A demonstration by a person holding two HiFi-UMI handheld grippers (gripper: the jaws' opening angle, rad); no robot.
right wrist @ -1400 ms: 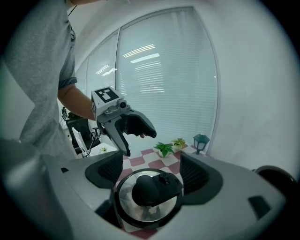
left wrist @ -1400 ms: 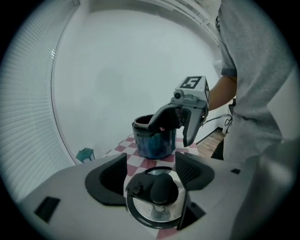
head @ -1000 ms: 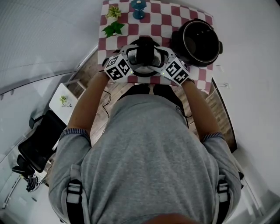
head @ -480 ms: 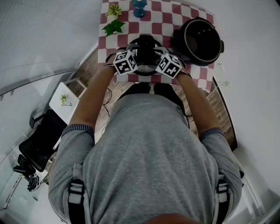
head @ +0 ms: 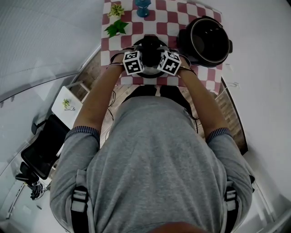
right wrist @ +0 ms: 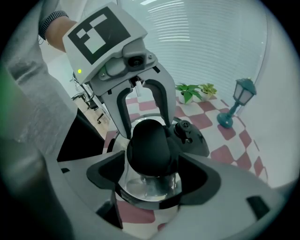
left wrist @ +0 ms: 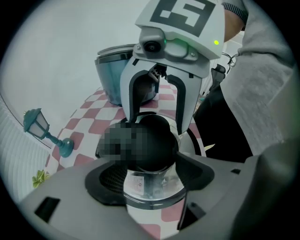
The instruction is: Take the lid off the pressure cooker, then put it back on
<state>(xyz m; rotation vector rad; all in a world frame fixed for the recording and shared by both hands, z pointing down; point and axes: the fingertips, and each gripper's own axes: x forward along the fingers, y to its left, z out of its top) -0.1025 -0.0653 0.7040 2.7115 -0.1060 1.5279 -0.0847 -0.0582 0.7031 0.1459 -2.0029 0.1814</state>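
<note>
Worktop [head: 110,45]: covered by a checked cloth and everything sits on it. We look down on it past the person's shoulders.
Pot [head: 207,42]: open with no lid on, standing at the right side of the cloth.
Lid [right wrist: 199,140]: off the pot, lying flat on the cloth just to its left. We judge the removal done and the putting back still to do.
Left tool [left wrist: 151,174]: angled down at the lid with its jaws spread, one on each side of the knob. We see no firm squeeze.
Right tool [right wrist: 152,176]: faces the left tool across the lid. Its jaws are wide and have just been closing in. The knob is between them, and the pads are not clearly pressing.
Knob [right wrist: 149,147]: black and rounded, in the middle of the lid, with both tools around it.
Risk 1: two tools crowd one small knob, so we think the fingers could knock together and neither would seat well.
Risk 2: the knob is rounded and the lid looks heavy, so a shallow pinch could slip and the lid would tip or drop.
Risk 3: the pot stands near, so a tilted lid carried across could hit the rim or land crooked.
Lamp [head: 142,7], plant [head: 117,28]: small and at the far edge, well apart from the lid. We rate them low risk.
</note>
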